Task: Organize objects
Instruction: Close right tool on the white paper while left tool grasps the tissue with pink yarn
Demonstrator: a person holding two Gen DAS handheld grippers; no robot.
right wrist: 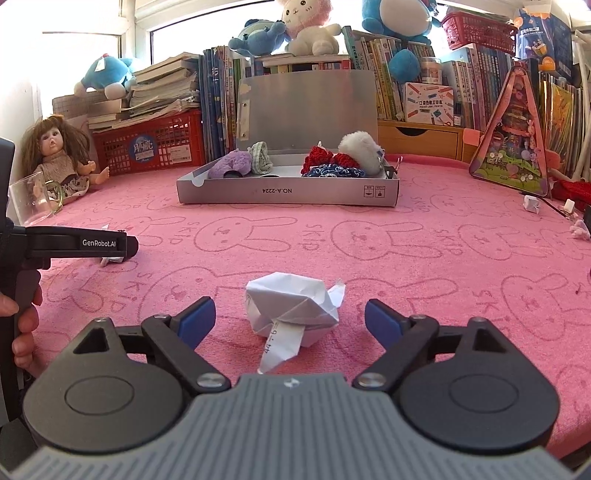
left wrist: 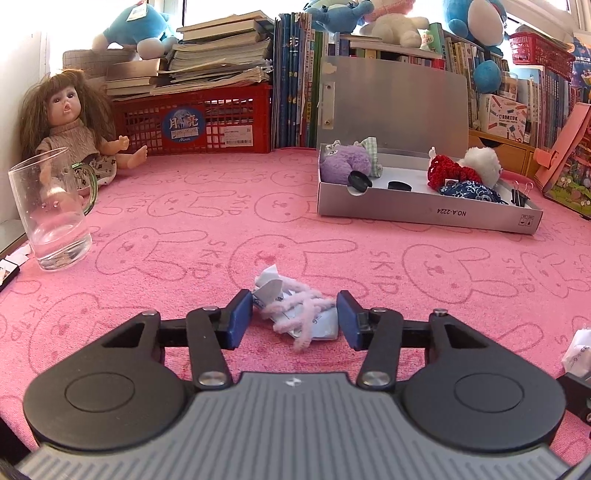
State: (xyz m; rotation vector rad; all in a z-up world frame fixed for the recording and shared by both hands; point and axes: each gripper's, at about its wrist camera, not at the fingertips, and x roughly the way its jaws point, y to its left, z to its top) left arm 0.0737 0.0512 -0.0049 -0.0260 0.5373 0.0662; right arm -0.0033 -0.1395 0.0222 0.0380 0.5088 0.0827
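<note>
Two paper scraps bracketed, neither one gripped yet

Our left gripper [left wrist: 294, 320] has its fingers narrowed around the crumpled paper with pink yarn [left wrist: 295, 312] but not clearly pinching it — the yarn may slip free; our right gripper [right wrist: 290, 321] stands wide, the folded paper wad [right wrist: 291, 308] loose between its fingers on the tabletop [right wrist: 369, 236], so a skewed close could push it out.

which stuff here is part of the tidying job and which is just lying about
In the job:
- paper and pink yarn scrap between the left tool pads
- crumpled paper ahead of the open right tool
- grey box already holding small toys

Just lying about:
- doll
- glass mug
- red basket under books
- plush toys on the shelf
</note>
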